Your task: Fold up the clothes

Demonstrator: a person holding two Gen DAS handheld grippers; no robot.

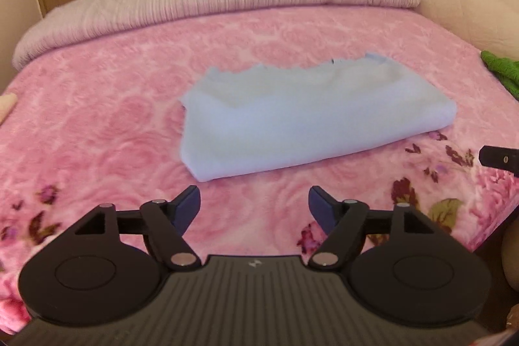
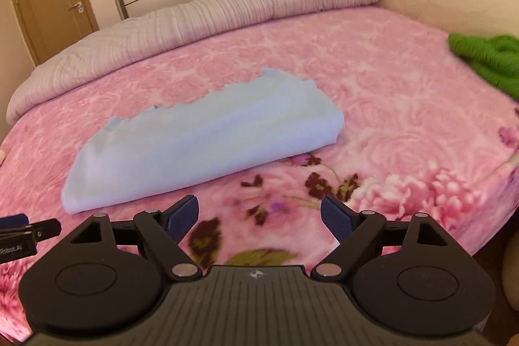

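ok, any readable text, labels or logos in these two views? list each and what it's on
"RobotAI", roughly; blurred and cut by the frame edge: on the left gripper's body where it pokes into the right wrist view.
Small emblem, no letters: on each gripper housing, left and right gripper alike.
Nothing printed shows on the light blue folded garment, the pink blanket or the green garment.

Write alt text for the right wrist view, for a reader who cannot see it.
A folded light blue garment lies on a pink floral blanket covering a bed, just ahead of the open, empty right tool. A green garment sits at the bed's right edge, and the left tool pokes in at left.
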